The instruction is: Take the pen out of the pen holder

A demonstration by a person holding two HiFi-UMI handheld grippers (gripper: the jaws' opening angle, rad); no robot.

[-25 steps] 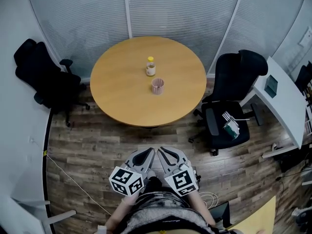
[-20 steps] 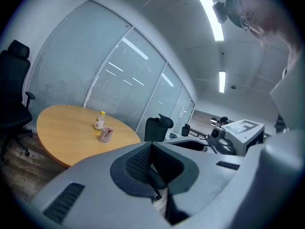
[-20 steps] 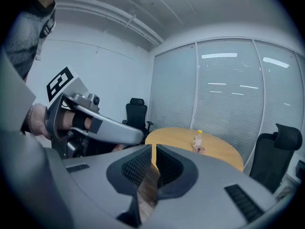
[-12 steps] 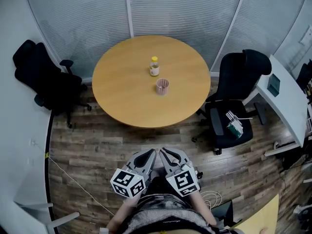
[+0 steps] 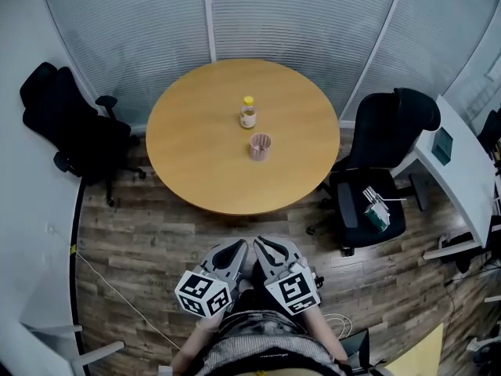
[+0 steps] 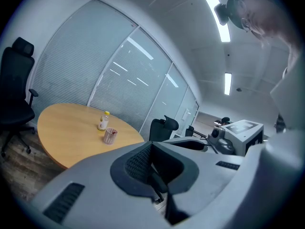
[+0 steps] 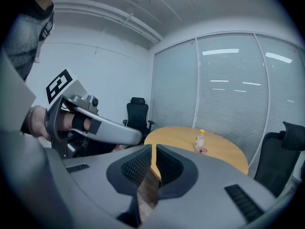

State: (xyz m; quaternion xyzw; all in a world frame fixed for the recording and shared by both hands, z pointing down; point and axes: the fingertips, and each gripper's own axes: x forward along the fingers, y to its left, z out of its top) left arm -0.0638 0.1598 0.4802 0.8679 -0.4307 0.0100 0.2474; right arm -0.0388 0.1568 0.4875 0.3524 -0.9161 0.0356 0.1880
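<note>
Pen holder [image 5: 260, 146] sits on table [image 5: 196, 155] by bottle [image 5: 248, 113]. Your left gripper [image 5: 236, 249] & right gripper [image 5: 263, 247]: both closed, empty; well apart from table.

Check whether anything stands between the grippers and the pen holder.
Nothing visible does. From the left gripper and right gripper, only bare floor and the near half of the table lie before the pen holder; the bottle stands beyond it.

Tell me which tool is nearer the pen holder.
Right, barely. The right tool is short of the table, nearly in line with the pen holder; the left tool is beside it, further left.
</note>
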